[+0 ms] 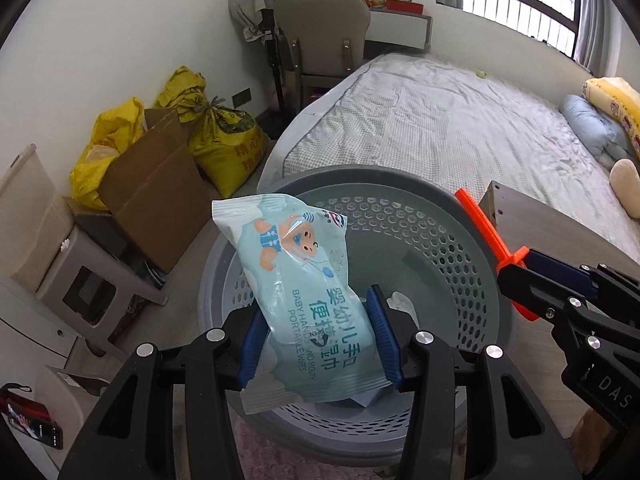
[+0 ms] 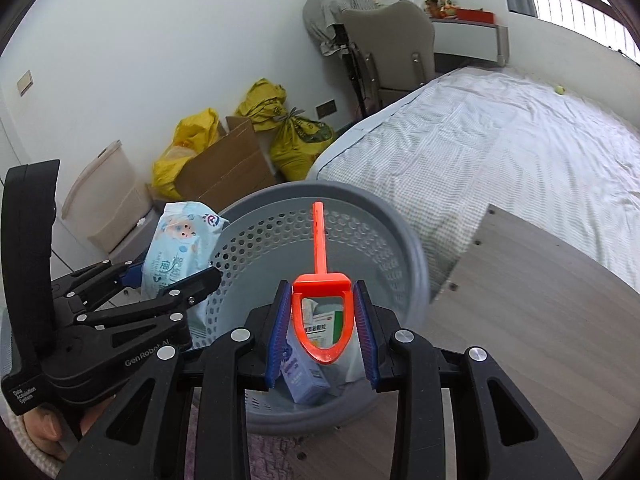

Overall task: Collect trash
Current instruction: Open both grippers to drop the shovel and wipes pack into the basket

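Observation:
My left gripper (image 1: 318,338) is shut on a light blue baby wipes pack (image 1: 296,280) and holds it over the grey perforated basket (image 1: 440,240). The pack also shows in the right wrist view (image 2: 176,252), at the basket's left rim (image 2: 280,196). My right gripper (image 2: 322,332) is shut on an orange plastic scoop (image 2: 322,320), handle pointing up, over the basket's mouth. The scoop shows at the right in the left wrist view (image 1: 486,232). Inside the basket lie a purple box (image 2: 304,376) and a green-white medicine box (image 2: 324,330).
A bed (image 1: 440,120) stands behind the basket. A wooden board (image 2: 540,300) is to the right. A cardboard box (image 1: 156,192), yellow bags (image 1: 228,140) and a grey stool (image 1: 80,276) stand at the left. A chair (image 1: 320,32) is by the far wall.

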Action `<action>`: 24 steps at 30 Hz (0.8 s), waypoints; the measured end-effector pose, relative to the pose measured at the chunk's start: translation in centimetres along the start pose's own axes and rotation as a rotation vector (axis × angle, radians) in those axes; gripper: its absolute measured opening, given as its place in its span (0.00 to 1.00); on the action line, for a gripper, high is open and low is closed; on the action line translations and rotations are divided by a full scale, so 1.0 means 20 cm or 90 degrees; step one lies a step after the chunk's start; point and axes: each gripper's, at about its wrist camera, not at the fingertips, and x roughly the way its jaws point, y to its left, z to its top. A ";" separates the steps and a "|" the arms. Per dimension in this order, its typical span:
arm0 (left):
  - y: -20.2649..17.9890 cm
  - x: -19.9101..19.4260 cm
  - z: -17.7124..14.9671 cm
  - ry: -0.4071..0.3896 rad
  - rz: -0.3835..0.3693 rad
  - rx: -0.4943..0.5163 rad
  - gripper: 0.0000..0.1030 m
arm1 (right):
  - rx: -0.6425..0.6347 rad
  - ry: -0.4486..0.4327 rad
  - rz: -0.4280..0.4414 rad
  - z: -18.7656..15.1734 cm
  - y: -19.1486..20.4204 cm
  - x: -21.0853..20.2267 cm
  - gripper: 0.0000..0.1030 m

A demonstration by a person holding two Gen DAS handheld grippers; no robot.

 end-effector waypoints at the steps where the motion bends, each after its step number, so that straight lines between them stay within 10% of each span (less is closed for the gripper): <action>1: 0.00 0.01 0.00 0.000 -0.003 -0.002 0.48 | -0.002 0.003 0.001 0.01 0.01 0.02 0.30; 8: 0.05 0.01 0.01 -0.006 0.012 -0.016 0.72 | -0.013 -0.016 -0.010 0.02 0.01 -0.01 0.51; 24: 0.08 -0.02 -0.01 -0.002 0.046 -0.036 0.91 | -0.009 -0.022 -0.052 -0.02 0.00 -0.05 0.56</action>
